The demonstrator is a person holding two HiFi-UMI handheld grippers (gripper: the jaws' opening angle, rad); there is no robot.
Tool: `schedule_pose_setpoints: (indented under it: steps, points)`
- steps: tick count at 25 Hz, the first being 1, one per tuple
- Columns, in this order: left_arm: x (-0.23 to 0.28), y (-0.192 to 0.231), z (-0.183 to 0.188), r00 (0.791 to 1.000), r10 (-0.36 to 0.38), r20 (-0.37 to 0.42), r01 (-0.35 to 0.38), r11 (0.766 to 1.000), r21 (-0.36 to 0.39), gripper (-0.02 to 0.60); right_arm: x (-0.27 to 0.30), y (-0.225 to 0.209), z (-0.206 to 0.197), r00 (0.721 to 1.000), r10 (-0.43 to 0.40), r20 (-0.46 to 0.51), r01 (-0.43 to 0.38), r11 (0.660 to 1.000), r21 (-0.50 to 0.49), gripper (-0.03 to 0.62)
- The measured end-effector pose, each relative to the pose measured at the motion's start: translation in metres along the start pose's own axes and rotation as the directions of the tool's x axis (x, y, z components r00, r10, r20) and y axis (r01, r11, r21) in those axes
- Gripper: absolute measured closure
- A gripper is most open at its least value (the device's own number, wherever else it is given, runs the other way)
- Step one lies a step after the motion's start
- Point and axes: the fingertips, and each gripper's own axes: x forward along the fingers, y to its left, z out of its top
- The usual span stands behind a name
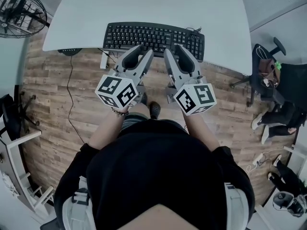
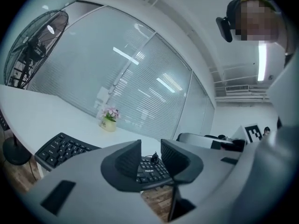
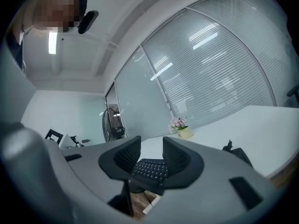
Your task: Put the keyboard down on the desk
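A black keyboard [image 1: 153, 36] lies flat on the white desk [image 1: 144, 4], along its near edge. My left gripper [image 1: 143, 51] and right gripper [image 1: 173, 51] sit side by side over the wooden floor, tips reaching the keyboard's front edge near its middle. In the left gripper view the gripper [image 2: 151, 155] has a narrow gap between its pads, with only the keyboard [image 2: 60, 149] showing beyond. The right gripper [image 3: 152, 154] likewise stands partly apart, and the keyboard [image 3: 149, 171] lies beyond and below it. Neither gripper holds anything.
A standing fan [image 1: 19, 11] is at the far left, and a cable [image 1: 69, 90] hangs from the desk to the floor. An office chair [image 1: 264, 61] and a seated person's legs [image 1: 283, 119] are at the right. A small flower pot [image 2: 109, 120] stands far back on the desk.
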Motion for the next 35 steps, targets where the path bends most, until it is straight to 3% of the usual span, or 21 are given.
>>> schedule_pose_setpoints:
  steps: [8, 23, 35]
  points:
    - [-0.003, -0.003, 0.008, 1.000, 0.016, 0.018, -0.017, 0.999, 0.048, 0.505, 0.003, 0.008, 0.003, 1.000, 0.019, 0.007, -0.019, 0.999, -0.038, 0.482]
    - [-0.005, -0.021, 0.025, 0.999, -0.011, 0.054, 0.006, 0.995, 0.096, 0.555, -0.004, 0.014, 0.017, 0.999, 0.012, 0.040, -0.009, 0.997, -0.076, 0.588]
    - [-0.007, -0.031, 0.033, 0.998, -0.025, 0.062, 0.018, 0.993, 0.115, 0.561, -0.009, 0.029, 0.032, 0.997, 0.046, 0.065, -0.037, 0.991, -0.128, 0.589]
